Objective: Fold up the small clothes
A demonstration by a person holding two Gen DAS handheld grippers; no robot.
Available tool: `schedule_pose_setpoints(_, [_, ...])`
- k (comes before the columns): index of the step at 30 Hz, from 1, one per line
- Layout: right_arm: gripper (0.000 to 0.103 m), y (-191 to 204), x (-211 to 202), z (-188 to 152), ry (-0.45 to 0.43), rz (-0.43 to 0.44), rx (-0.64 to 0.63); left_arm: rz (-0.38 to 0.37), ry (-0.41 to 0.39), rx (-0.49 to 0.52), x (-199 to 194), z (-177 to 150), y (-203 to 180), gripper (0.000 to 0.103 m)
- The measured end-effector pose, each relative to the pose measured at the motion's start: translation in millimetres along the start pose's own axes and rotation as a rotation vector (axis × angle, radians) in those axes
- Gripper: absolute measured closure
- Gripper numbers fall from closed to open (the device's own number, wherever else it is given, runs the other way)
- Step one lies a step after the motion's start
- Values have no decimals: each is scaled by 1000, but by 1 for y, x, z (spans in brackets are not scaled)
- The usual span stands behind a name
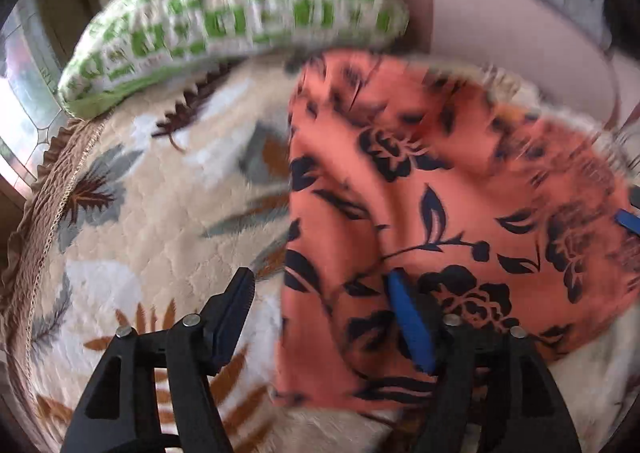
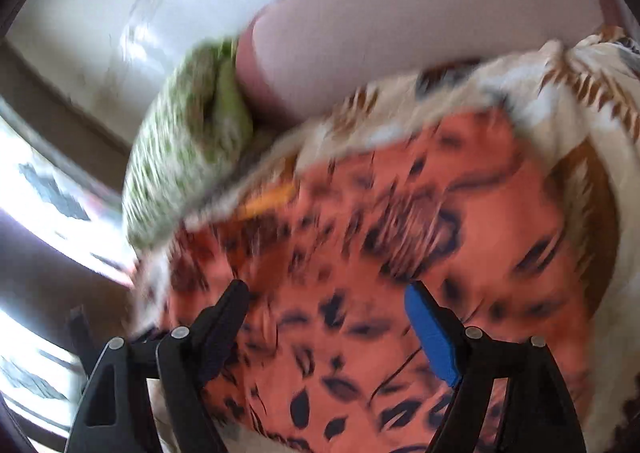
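- Left gripper [image 1: 324, 285] spread wide over cloth [image 1: 440, 221] edge, pinching nothing.
- Right gripper [image 2: 328, 295] spread wide above cloth too, empty.
- Orange flowered cloth lying on blanket [image 1: 160, 213], near green pillow [image 1: 240, 13].
- Looks partly folded; more folds maybe left, too blurry to tell.

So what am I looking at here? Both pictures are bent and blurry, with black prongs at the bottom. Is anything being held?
Each picture comes from a fisheye camera on a hand-held tool, looking along its two fingers. The left tool and right tool both stand open, holding nothing. Under them an orange garment with dark flowers lies on a cream leaf-patterned bedspread. Behind sit a green-and-white checked pillow and a pink cushion or bolster. The blur comes from movement.
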State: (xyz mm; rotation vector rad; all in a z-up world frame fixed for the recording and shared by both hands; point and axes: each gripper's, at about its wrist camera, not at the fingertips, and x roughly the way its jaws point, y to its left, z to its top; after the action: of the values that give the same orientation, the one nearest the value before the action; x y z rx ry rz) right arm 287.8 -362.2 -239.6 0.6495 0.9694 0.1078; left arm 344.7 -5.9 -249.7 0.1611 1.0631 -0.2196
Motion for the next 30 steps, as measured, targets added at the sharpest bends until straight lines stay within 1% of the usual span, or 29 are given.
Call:
schedule_pose_setpoints(1, [23,-10,8,-8,22,-56,17,-2,22,-29,6,3,7,18])
schedule_pose_setpoints(2, [30,-21,9,-14,26,-97,26,-21,48,-92,6,4,17,17])
schedule_pose_setpoints(3, [38,-31,6,-19,18,-107,29,-62,73,-170,3,5,27,18])
schedule_pose_setpoints(4, [53,-43,-5,-23,5,-98,35,-73,66,-198,-3,4,32,18])
schedule_pose_setpoints(5, [55,-51,-15,-25,1,-88,55,-71,40,-199,-13,0,35,18])
schedule_pose_setpoints(7, [53,-69,-45,-33,-19,-39,123,-54,-8,-173,-34,-12,36,18])
schedule_pose_setpoints(8, [46,-76,-59,-39,-33,-17,160,-61,-22,-178,-43,-19,37,18])
schedule_pose_setpoints(9, [40,-84,-75,-47,-53,10,202,-94,-29,-194,-50,-28,39,18])
schedule_pose_setpoints(10, [31,-89,-86,-54,-74,41,232,-148,-27,-227,-56,-38,41,18])
schedule_pose_setpoints(11, [29,-96,-98,-61,-94,75,261,-188,-9,-283,-60,-47,43,18])
schedule_pose_setpoints(12, [29,-104,-108,-70,-108,97,295,-233,8,-343,-60,-57,46,18])
schedule_pose_setpoints(14, [26,-120,-115,-86,-111,128,363,-283,47,-430,-59,-69,45,18])
schedule_pose_setpoints(15, [25,-123,-113,-89,-104,150,396,-297,71,-472,-54,-72,45,18])
schedule_pose_setpoints(16, [25,-133,-108,-96,-90,180,446,-293,98,-507,-48,-74,46,18])
schedule_pose_setpoints(17, [25,-141,-105,-99,-78,190,481,-284,110,-535,-42,-73,46,18])
schedule_pose_setpoints(18, [25,-149,-98,-101,-65,200,519,-283,104,-558,-39,-71,46,18])
schedule_pose_setpoints(21, [24,-161,-79,-97,-45,273,595,-307,69,-637,-31,-61,51,18])
schedule_pose_setpoints(22, [24,-160,-74,-94,-48,282,597,-314,64,-667,-27,-56,53,18])
schedule_pose_setpoints(24, [24,-155,-65,-86,-62,327,574,-311,51,-722,-21,-53,56,18])
schedule_pose_setpoints(25, [24,-154,-62,-83,-59,330,578,-307,37,-741,-18,-52,56,18])
schedule_pose_setpoints(27, [24,-153,-49,-78,-61,343,582,-301,19,-754,-15,-47,56,18])
schedule_pose_setpoints(30, [24,-152,-47,-72,-68,339,563,-313,-12,-784,-11,-41,55,19])
